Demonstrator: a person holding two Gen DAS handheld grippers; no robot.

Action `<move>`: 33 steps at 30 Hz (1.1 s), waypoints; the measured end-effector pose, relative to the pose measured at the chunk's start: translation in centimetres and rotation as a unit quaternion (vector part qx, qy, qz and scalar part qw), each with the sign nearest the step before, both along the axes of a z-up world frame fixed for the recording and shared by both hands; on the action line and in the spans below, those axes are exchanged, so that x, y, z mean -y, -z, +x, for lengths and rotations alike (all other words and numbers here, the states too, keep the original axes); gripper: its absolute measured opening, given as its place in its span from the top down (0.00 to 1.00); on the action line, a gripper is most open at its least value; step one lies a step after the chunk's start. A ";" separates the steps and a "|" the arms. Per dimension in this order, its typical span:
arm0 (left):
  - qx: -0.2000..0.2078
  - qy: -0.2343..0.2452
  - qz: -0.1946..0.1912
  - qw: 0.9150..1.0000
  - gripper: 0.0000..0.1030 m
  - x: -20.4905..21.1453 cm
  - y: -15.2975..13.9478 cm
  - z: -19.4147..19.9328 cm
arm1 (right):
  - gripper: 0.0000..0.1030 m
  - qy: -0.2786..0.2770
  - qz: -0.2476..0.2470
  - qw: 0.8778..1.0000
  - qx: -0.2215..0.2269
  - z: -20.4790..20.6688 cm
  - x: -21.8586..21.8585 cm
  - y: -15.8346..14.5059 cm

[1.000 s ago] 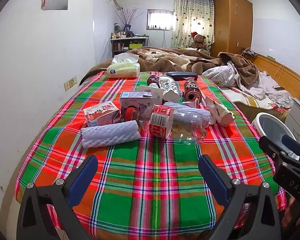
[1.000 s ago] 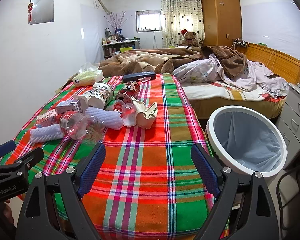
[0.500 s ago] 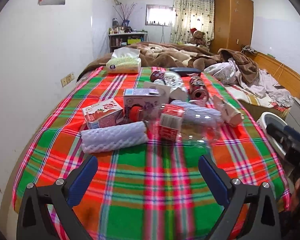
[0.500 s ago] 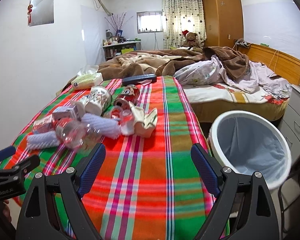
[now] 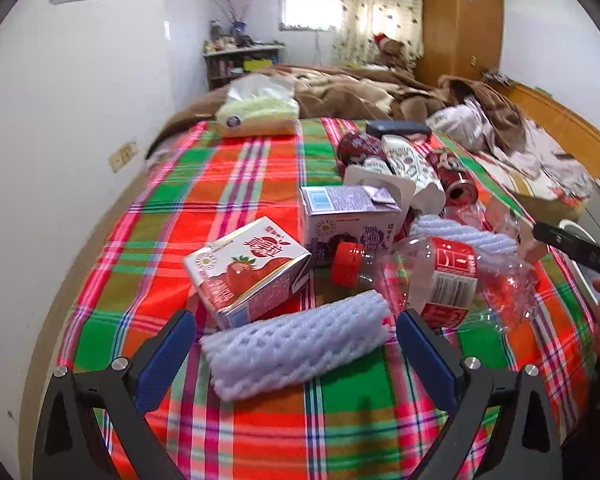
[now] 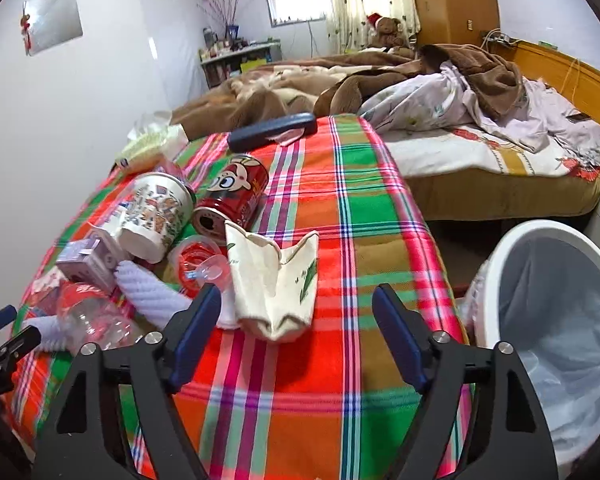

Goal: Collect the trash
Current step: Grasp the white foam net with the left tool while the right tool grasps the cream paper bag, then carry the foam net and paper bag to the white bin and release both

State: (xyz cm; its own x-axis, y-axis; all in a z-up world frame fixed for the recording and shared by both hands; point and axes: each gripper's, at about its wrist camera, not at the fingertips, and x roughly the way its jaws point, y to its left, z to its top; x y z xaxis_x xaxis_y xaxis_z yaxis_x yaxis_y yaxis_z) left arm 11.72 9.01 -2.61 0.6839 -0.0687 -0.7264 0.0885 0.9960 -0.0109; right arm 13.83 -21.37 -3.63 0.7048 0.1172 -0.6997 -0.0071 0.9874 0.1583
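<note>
Bed (image 6: 480, 160) with rumpled brown blanket fills the back of the room, from 11 to 2 o'clock in the right wrist view. Plaid-covered counter (image 6: 360, 208) stands in front of it, red, green and orange checks, carrying all the trash. White waste bin (image 6: 496, 276) with a clear liner sits on the floor at 3 to 4 o'clock of that view, just beside the counter's edge.

Trash lies in a loose heap on the counter:
- clear plastic bottle (image 5: 440, 280) with red cap, on its side, at 3 o'clock of centre in the left wrist view;
- white foam net sleeve (image 5: 300, 344), lying across at 6 o'clock, between the left fingers' tips;
- purple drink carton (image 5: 348, 220) at 12 o'clock of the bottle cap;
- strawberry milk carton (image 5: 248, 268), tilted, touching the foam sleeve's far side;
- patterned paper cup (image 6: 156, 212) and red can (image 6: 232, 196), both tipped over, side by side;
- crumpled cream paper cup (image 6: 272, 280), flattened, just ahead of the right fingers.

Tissue pack (image 5: 260, 112) rests at the counter's far end, 11 o'clock.

Left gripper (image 5: 296, 344): fingers wide apart, straddling the foam sleeve; contact not seen. Right gripper (image 6: 296, 336): fingers apart and closing, nothing clamped; the cream cup's near end sits between their tips.
</note>
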 end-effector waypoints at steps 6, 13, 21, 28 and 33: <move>-0.021 0.033 0.016 0.999 0.02 0.2 1.1 1.8 | 0.37 -0.016 -0.001 1.000 -0.023 1.4 -0.4 0.7; -0.057 0.087 0.010 0.995 0.25 1.5 2.4 1.5 | 0.47 -0.036 0.007 0.999 -0.034 2.4 -0.6 0.9; -0.078 0.118 0.007 0.990 0.48 2.9 2.6 -0.1 | 0.62 -0.047 0.014 0.998 -0.028 2.8 -0.6 0.7; -0.073 0.100 -0.018 0.992 0.60 2.5 2.1 -0.6 | 0.71 -0.045 0.021 0.999 -0.021 2.9 -0.4 0.7; -0.062 0.081 -0.046 0.994 0.70 2.2 1.6 -0.7 | 0.76 -0.043 0.028 0.999 -0.013 2.3 0.0 0.6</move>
